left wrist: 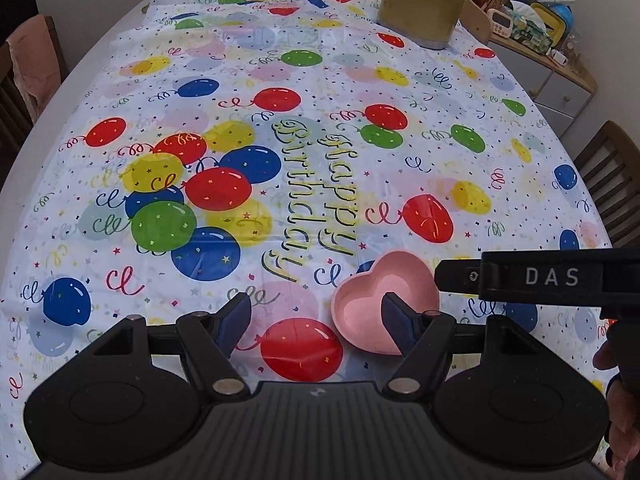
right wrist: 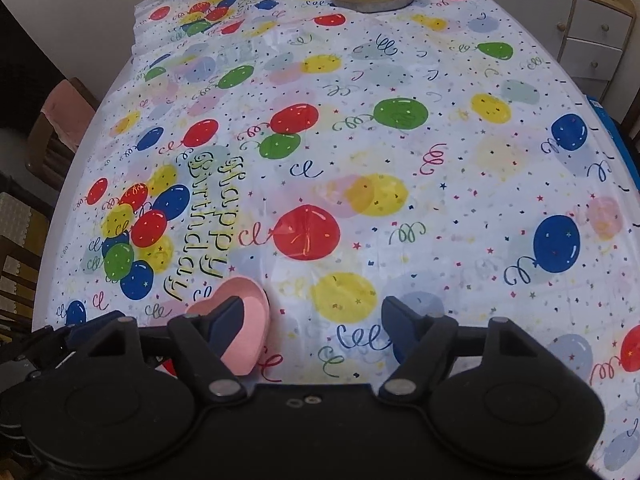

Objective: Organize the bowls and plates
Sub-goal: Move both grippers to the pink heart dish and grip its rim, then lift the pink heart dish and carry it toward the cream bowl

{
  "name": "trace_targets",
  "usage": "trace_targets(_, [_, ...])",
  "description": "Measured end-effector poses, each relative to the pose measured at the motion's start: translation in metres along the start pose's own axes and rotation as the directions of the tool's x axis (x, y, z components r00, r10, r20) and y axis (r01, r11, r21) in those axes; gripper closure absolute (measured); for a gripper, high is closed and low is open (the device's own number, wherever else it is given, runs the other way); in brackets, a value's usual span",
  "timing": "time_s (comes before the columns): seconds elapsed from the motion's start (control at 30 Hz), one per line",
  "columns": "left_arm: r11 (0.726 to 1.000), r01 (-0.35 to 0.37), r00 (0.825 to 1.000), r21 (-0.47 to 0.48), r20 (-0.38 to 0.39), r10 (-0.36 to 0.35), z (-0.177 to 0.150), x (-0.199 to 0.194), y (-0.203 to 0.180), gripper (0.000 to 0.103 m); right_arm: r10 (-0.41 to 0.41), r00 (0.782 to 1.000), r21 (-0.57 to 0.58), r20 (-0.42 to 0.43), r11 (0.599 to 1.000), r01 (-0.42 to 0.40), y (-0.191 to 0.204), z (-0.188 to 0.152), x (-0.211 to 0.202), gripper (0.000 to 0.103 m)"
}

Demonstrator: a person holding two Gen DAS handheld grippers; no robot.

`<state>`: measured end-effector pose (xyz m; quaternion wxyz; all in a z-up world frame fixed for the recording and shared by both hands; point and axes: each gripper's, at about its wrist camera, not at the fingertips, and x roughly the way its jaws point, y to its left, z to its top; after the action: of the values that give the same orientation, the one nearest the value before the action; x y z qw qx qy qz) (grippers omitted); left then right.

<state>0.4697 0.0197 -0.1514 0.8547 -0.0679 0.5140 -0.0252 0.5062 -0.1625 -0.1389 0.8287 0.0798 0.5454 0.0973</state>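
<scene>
Pink heart bowl on balloon cloth, at five o'clock. Both grippers spread wide, pinching nothing.

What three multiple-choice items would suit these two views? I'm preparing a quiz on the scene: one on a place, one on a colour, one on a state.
1. Where is the heart-shaped bowl?
A. on the tablecloth, near the grippers
B. on a chair
C. beside the far container

2. What colour is it?
A. blue
B. pink
C. green

3. How is the left gripper?
A. shut on the bowl
B. open, nothing between its fingers
C. out of view

Key: 1 A, it rests on the balloon cloth just ahead of both grippers. 2 B, it is pink in both views. 3 B, its fingers stand apart, the bowl lying behind one finger.
</scene>
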Motion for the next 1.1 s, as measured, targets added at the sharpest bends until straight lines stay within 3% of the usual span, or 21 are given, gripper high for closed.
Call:
trace_targets(0.07, [1.000, 0.002, 1.000, -0.001, -0.001, -0.002, -0.002, 0.004, 0.001, 0.034, 0.002, 1.000, -0.001, -0.013, 1.000, -0.002, 0.003, 0.000, 0.009, 0.035])
trace_targets(0.2, [1.000, 0.018, 1.000, -0.013, -0.011, -0.019, -0.003, 0.010, 0.003, 0.058, 0.009, 0.999, -0.010, -0.035, 1.000, -0.009, 0.007, -0.002, 0.021, 0.053])
trace_targets(0.4, [0.998, 0.040, 0.999, -0.040, -0.010, -0.040, -0.003, 0.014, 0.004, 0.083, 0.018, 0.999, -0.030, -0.043, 0.999, -0.019, 0.014, -0.004, 0.028, 0.073])
trace_targets(0.67, [0.997, 0.063, 0.998, -0.045, -0.021, -0.064, -0.006, 0.016, 0.002, 0.093, 0.031, 0.999, -0.037, -0.035, 0.999, -0.032, 0.017, -0.005, 0.029, 0.089])
trace_targets(0.77, [0.996, 0.080, 0.997, -0.047, -0.017, -0.080, -0.007, 0.012, 0.002, 0.095, 0.039, 0.999, -0.046, -0.038, 0.998, -0.040, 0.021, -0.007, 0.028, 0.100])
trace_targets(1.1, [0.992, 0.101, 0.994, -0.075, -0.028, -0.103, -0.020, -0.006, 0.008, 0.097, 0.042, 0.998, -0.075, -0.037, 0.996, -0.045, 0.030, -0.023, 0.011, 0.102])
